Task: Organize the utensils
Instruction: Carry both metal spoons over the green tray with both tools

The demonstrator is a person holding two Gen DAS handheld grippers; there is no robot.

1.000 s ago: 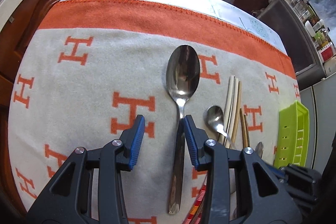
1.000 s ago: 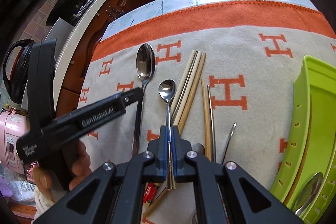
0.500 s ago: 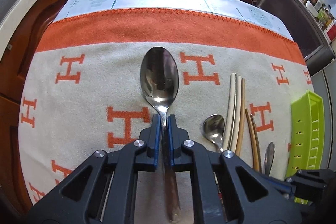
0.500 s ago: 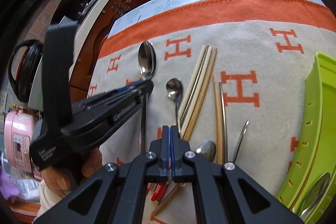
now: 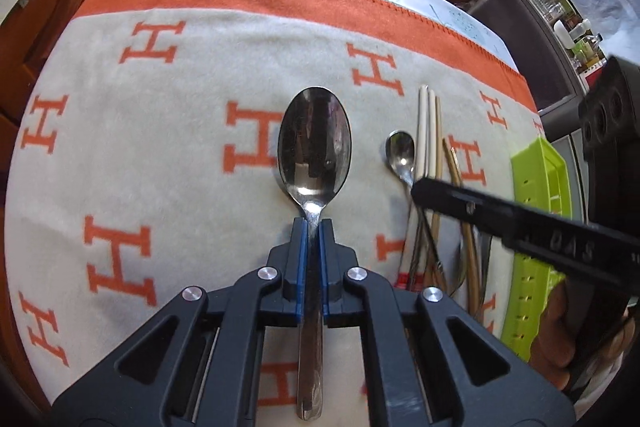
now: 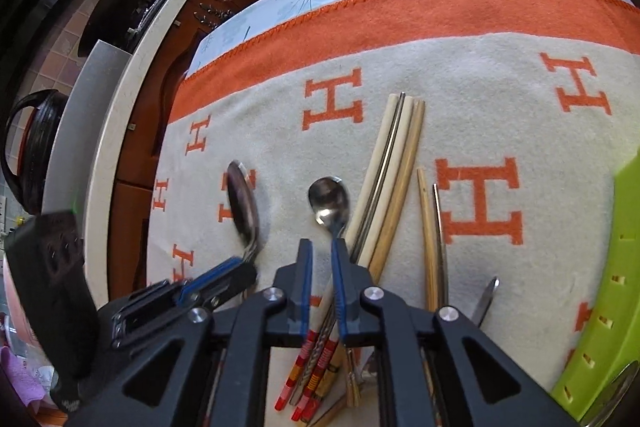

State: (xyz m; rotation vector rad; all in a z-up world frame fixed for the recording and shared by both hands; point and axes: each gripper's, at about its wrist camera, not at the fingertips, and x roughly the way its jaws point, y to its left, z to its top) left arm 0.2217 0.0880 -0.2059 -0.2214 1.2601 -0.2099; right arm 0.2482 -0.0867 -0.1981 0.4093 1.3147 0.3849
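A large steel spoon [image 5: 314, 143] points away from me over the H-patterned blanket, and my left gripper [image 5: 313, 223] is shut on its neck just below the bowl. In the right wrist view that spoon [image 6: 242, 203] is blurred, held by the left gripper [image 6: 244, 267]. My right gripper [image 6: 322, 245] is open by a narrow gap. The small spoon [image 6: 328, 199] lies just ahead of it, its handle running down beside the right pad [image 6: 339, 267]. Pale chopsticks [image 6: 394, 163] lie right of the small spoon. From the left wrist view, the right gripper [image 5: 418, 189] reaches over the small spoon [image 5: 400, 153].
A lime-green slotted tray [image 6: 600, 267] sits at the right with a spoon [image 6: 616, 391] in it. Two thin brown chopsticks [image 6: 430, 227] and a metal utensil tip [image 6: 486, 295] lie between the tray and the pale chopsticks. Red-banded chopstick ends [image 6: 308, 379] lie under my right gripper. Cabinets stand beyond the table's far edge.
The left gripper shut on the large spoon's neck and still holds it. The right gripper, shut before, has parted slightly and moved in close behind the small spoon's bowl.
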